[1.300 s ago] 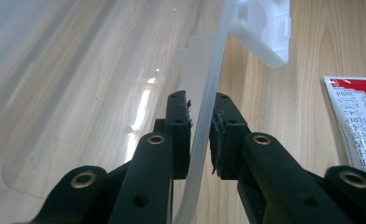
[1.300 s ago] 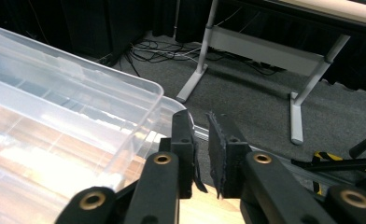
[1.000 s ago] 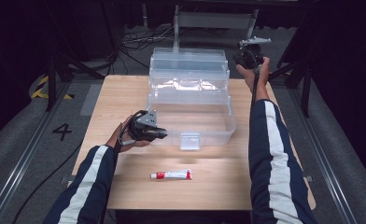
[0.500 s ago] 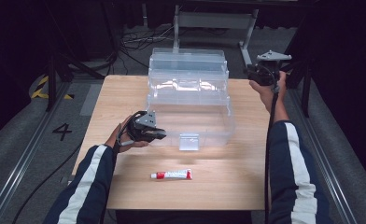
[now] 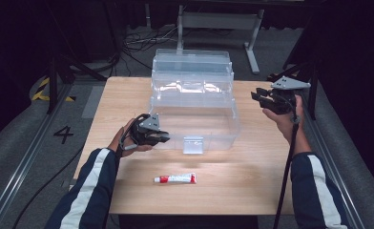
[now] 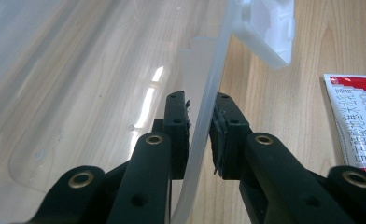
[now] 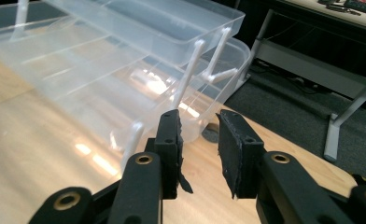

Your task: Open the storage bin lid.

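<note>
High view: the clear tiered box (image 5: 194, 114) stands open mid-worktop (image 5: 252, 191); the left tongs (image 5: 160, 137) meet its front left rim, the right tongs (image 5: 257, 97) hang off its right side, apparently touching nothing. A tube (image 5: 175, 179) lies just before the box.

Left gripper view: the left tongs (image 6: 201, 122) pinch the box's thin rim (image 6: 208, 98).

Right gripper view: the right tongs (image 7: 198, 140) have just been opening, gap empty.

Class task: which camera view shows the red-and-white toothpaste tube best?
The high view: the whole red-and-white toothpaste tube lies on the wooden table. The left gripper view catches one end of it at the right edge.
</note>
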Motion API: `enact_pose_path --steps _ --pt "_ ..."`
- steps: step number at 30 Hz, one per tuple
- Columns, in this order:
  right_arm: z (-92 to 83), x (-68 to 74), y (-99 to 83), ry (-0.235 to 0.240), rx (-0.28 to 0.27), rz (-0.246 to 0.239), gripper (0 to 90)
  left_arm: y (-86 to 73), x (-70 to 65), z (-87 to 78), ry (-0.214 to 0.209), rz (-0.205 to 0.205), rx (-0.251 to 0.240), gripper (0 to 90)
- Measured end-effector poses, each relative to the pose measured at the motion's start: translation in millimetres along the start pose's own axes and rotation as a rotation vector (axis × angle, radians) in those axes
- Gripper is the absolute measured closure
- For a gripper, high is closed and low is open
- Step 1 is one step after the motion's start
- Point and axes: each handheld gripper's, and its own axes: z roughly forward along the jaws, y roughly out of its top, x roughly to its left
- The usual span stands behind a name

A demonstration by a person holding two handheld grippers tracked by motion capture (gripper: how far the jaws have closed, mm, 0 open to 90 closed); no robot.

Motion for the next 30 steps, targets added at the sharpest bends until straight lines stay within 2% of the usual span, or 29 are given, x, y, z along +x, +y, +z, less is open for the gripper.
enact_pose_path --steps 4,7,12,13,18,19,22,26,30 --pt "-9.5 6.3 -11.0 0.03 -0.004 -0.004 69.6 0.6 -0.8 -0.8 0.014 0.015 0.004 77.9" --pt "-14.5 11.3 -19.5 0.036 0.004 -0.019 69.5 0.7 -1.4 -1.0 0.016 0.017 0.004 77.8" --pt "-19.9 19.5 -29.2 0.073 0.008 -0.029 68.9 1.4 -3.0 -2.8 0.029 0.019 0.01 77.6" --pt "-21.2 25.4 -33.7 0.096 0.015 -0.038 68.4 1.6 -3.6 -3.0 0.036 0.021 0.007 77.4" --pt "-21.1 39.7 -43.5 0.145 0.049 -0.07 67.8 1.9 -5.3 -4.8 0.051 0.025 0.008 76.2" --pt "-20.9 47.1 -47.9 0.172 0.068 -0.086 66.9 2.1 -5.8 -6.4 0.058 0.032 0.01 75.6" --pt "-20.1 52.9 -50.8 0.192 0.081 -0.097 66.7 2.1 -6.6 -8.2 0.069 0.036 0.013 74.6" --pt "-16.8 68.8 -55.9 0.237 0.112 -0.125 65.5 1.3 -7.6 -11.3 0.075 0.039 0.016 73.9" --pt "-13.3 81.2 -60.9 0.275 0.141 -0.151 65.0 1.3 -7.9 -17.4 0.078 0.04 -0.018 73.0"
